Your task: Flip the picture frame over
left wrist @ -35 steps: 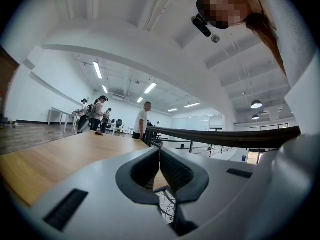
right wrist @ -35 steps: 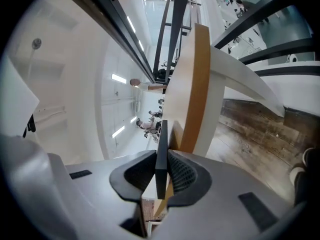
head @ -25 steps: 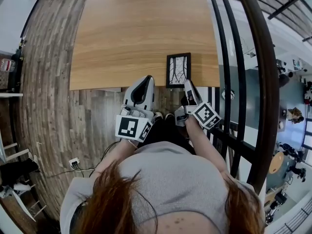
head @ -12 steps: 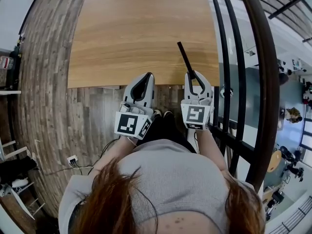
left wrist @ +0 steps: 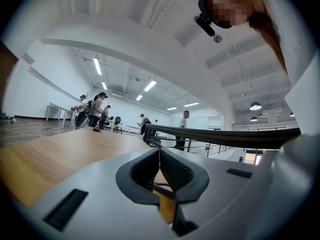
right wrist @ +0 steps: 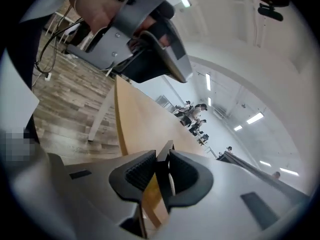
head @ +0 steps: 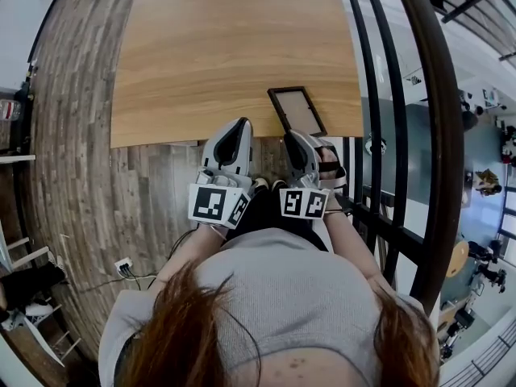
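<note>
Picture frame [head: 297,110]: at the near right part of the desk, by its front edge, turned a little askew. Its plain backing faces up inside the dark border, so the flip looks nearly or fully done. I cannot tell whether it lies flat yet.
Right gripper [head: 309,139]: clamped on the frame's near edge. The right gripper view shows the dark rim [right wrist: 166,149] pinched between both pads, a hold on the thin edge that lets the wrist roll the frame over.
Likely next need: lower the frame flat, then let go.
Left gripper [head: 240,129]: jaws together with nothing between them, held just beside the right one at the desk's front edge, out of the frame's way.
Desk [head: 226,47]: bare wood apart from the frame.
Railing [head: 403,95]: dark bars close along the right side, leaving little room there.
</note>
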Demonstrator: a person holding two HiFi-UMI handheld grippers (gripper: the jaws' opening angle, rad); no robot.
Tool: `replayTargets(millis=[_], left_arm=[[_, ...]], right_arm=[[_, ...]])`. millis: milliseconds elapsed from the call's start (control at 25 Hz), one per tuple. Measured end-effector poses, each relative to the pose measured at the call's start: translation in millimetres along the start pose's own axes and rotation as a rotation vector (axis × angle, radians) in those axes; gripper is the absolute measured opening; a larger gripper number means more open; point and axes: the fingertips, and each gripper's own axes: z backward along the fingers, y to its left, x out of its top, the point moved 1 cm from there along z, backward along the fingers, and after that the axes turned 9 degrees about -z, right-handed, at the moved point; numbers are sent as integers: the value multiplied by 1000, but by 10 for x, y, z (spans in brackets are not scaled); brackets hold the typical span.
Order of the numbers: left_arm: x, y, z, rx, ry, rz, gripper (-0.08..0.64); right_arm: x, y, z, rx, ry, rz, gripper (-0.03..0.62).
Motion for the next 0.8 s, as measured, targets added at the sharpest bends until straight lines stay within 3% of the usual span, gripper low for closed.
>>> replayTargets(millis=[360,800], left_arm=[[-40,-13,1,-4,10,1,6],[-10,26,-1,3,2,11,6]], right_arm=[[-271,513,-184,133,48,165,92],[-442,643,-324,190,35,-52,130]])
